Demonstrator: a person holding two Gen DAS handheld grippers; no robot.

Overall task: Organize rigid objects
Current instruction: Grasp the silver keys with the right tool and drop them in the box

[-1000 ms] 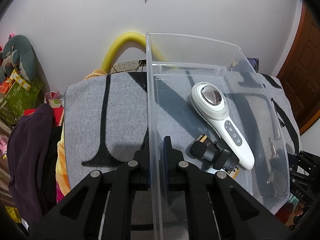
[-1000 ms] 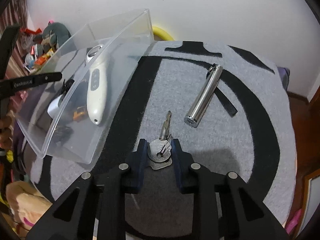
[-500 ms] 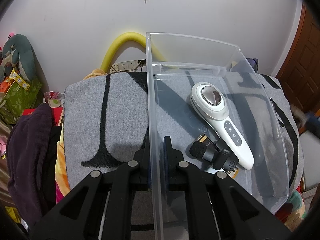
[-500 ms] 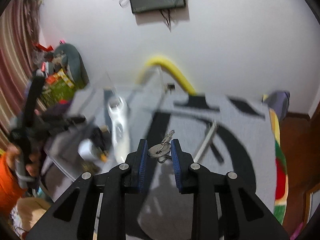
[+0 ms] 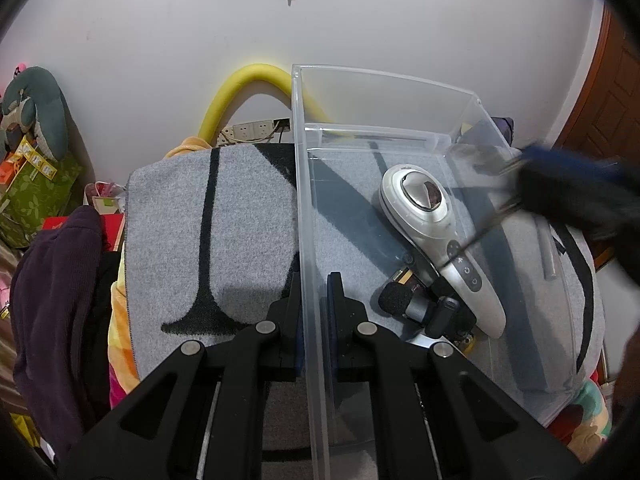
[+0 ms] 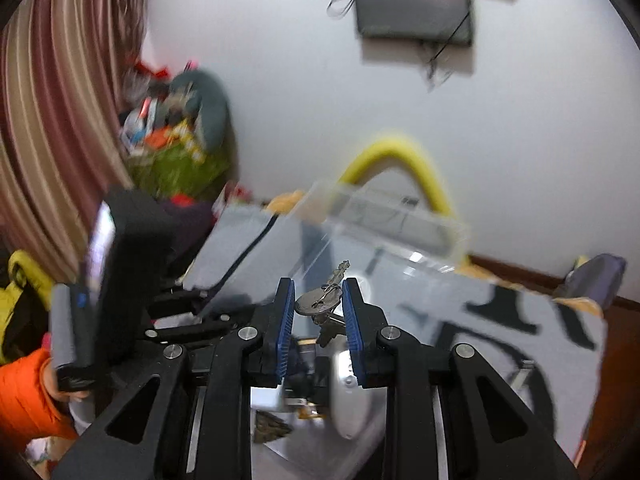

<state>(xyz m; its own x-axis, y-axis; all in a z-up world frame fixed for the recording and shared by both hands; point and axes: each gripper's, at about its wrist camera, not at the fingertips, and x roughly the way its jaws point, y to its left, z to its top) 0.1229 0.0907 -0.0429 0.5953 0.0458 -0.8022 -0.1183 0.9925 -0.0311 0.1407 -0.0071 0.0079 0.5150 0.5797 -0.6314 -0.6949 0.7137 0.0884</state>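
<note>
My left gripper is shut on the left wall of a clear plastic bin that rests on a grey and black blanket. Inside the bin lie a white handheld device and a small black microphone gadget. My right gripper is shut on a bunch of silver keys and holds it in the air above the bin. It shows as a dark blur at the right of the left wrist view. A silver flashlight lies on the blanket beyond the bin's right wall.
A yellow foam tube arches against the white wall behind the bed. Dark purple clothing lies at the left. A wooden door stands at the right. A power strip sits by the wall.
My right gripper lifted the keys off the blanket and swung left, over the bin. It entered the left wrist view from the right. The left gripper and bin stayed still.
</note>
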